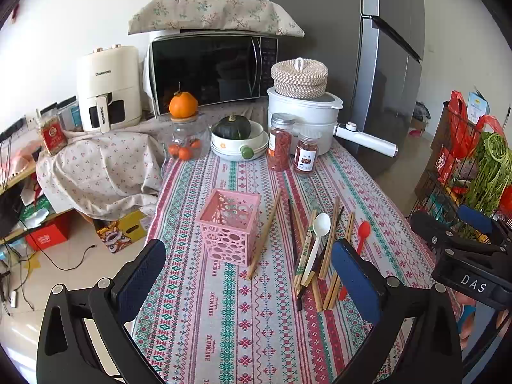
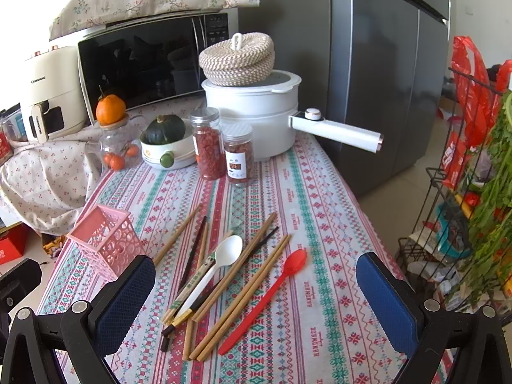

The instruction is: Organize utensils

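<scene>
We hold our left gripper (image 1: 248, 275) with its blue pads spread wide, gripping nothing, low in the left wrist frame above the patterned tablecloth (image 1: 230, 326). Between its fingers, near the centre of the frame, stands the pink basket (image 1: 228, 225), upright, with one wooden chopstick (image 1: 264, 235) lying just beside its right wall. Our right gripper (image 2: 256, 297) is also wide apart and holds nothing. In the middle of the right wrist frame we see the scattered chopsticks (image 2: 243, 291), a white spoon (image 2: 214, 270) lying across some of them, and a red spoon (image 2: 272, 291) at the right edge of the pile. The basket sits at centre left there.
</scene>
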A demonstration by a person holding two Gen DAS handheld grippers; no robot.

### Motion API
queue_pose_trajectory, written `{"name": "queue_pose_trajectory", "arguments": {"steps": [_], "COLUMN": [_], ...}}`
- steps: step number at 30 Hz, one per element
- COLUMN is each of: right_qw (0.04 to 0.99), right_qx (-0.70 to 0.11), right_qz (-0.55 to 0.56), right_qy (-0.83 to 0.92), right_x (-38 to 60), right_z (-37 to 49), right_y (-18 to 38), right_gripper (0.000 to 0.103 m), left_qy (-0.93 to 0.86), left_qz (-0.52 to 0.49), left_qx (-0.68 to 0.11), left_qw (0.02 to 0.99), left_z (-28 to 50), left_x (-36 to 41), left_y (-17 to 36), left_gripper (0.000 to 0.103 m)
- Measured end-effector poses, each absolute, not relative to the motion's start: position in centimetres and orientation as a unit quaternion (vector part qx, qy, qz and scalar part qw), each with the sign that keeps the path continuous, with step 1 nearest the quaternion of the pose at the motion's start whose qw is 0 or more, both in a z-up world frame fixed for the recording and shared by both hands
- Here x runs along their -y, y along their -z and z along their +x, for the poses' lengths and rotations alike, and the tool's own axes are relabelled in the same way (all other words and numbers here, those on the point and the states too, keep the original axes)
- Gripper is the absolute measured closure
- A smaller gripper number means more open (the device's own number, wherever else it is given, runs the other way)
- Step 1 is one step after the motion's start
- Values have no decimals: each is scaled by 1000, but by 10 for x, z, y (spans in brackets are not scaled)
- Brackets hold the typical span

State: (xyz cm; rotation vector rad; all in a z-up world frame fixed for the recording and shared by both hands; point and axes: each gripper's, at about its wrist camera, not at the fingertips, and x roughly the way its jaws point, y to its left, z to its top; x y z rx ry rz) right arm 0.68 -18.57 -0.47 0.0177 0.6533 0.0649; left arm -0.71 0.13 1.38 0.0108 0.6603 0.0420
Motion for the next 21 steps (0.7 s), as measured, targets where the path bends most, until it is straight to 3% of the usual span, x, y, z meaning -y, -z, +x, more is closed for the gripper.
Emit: {"name": "queue_pose_trajectory", "arguments": {"steps": [15, 21], "right_qw": [945, 937], "right_qx": [-325, -346], "right_qz": [9, 21], "right_qy": [-34, -35], "right_x": [185, 196], "right_z": [7, 19], "right_y": [7, 6], "right_gripper": [0, 0], "left_qy": [-10, 66], "left_qz": [22, -46], "left_qx": [-320, -343], "left_qw": [947, 936], "left_z": [-3, 20], "left_x": [1, 5], "left_y": [-17, -13], "left_gripper": [0, 0]}}
